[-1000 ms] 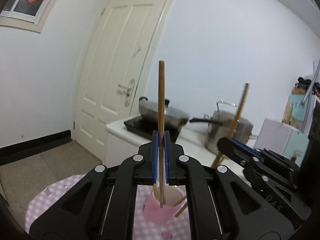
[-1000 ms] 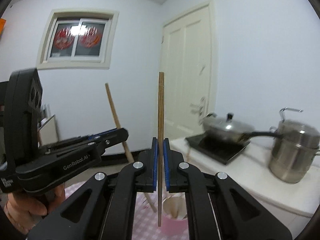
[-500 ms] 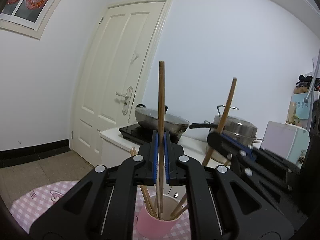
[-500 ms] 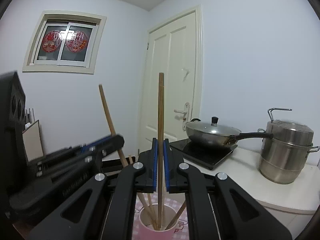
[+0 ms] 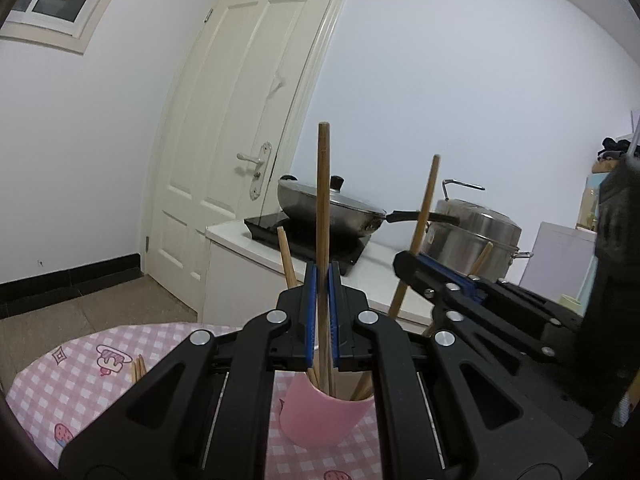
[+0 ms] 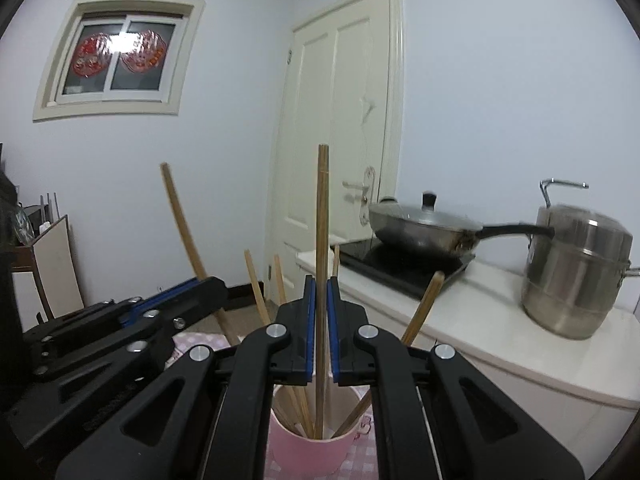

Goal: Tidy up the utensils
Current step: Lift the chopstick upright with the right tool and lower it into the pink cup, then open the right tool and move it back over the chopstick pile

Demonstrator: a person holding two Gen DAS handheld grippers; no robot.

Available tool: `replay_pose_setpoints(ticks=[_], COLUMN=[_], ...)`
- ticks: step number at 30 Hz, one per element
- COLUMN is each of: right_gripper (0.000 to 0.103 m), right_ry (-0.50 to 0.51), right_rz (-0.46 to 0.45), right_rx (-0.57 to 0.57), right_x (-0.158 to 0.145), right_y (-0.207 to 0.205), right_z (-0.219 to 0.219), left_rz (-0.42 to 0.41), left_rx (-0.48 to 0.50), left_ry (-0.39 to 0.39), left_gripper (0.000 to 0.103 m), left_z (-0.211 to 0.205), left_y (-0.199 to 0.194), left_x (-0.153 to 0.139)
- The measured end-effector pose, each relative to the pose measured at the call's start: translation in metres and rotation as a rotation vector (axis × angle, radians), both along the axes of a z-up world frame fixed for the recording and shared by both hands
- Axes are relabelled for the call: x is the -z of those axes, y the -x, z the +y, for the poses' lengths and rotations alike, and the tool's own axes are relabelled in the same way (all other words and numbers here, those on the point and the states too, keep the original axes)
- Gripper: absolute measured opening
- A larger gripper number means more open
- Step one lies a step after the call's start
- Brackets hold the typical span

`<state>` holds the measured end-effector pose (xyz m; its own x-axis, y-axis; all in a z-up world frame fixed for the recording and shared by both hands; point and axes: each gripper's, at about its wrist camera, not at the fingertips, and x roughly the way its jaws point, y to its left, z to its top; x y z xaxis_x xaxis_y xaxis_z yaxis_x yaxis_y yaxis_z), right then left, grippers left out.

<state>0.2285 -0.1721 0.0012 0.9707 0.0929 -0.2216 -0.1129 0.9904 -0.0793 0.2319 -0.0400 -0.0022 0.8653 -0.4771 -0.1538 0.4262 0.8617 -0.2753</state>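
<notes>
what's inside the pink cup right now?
The pink cup holds several wooden chopsticks leaning on its rim, plus the lower ends of the chopstick in the right gripper and the one in the left gripper. The gripper bodies hide the cup's bottom, so the exact count is unclear.

Legible text, labels, brands, numbers: none; red paper-cut ornaments on the window [image 6: 118,56], above and left of the right jaws, carry patterns too small to read; cartoon prints on the pink checked cloth [image 5: 80,376], below and left of the left jaws, show no lettering.
</notes>
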Motion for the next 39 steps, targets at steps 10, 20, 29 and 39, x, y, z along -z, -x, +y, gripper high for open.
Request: replay_pose_setpoints(ticks=[10,20,29,39], right_gripper=[0.005,0.021,0.022,0.022], right_ry=[-0.031,-0.056,-0.086,-0.089], right_rz=[0.030,0.036,0.034,0.048], right_rx=[0.007,-0.009,-0.026,-0.064], right_x=[-0.001,-0.009,-0.016,-0.015], right_y=[0.001,0.012,0.025,0.040], right_z=[-0.005,-0.010,-0.014,-0.008], left_rz=[0.057,0.126,0.129,0.120], left_rx=[0.026,0.048,0.048,-0.008], left_ry=[-0.018,0.011,0.074,0.041], left_gripper=[0.007,0.007,0.065,0.066], left_z=[-0.001,0.007,0.027,0.059], left_y=[-0.001,-0.005,0.005,0.022], left_x=[-0.003,-0.005,-0.014,-0.022])
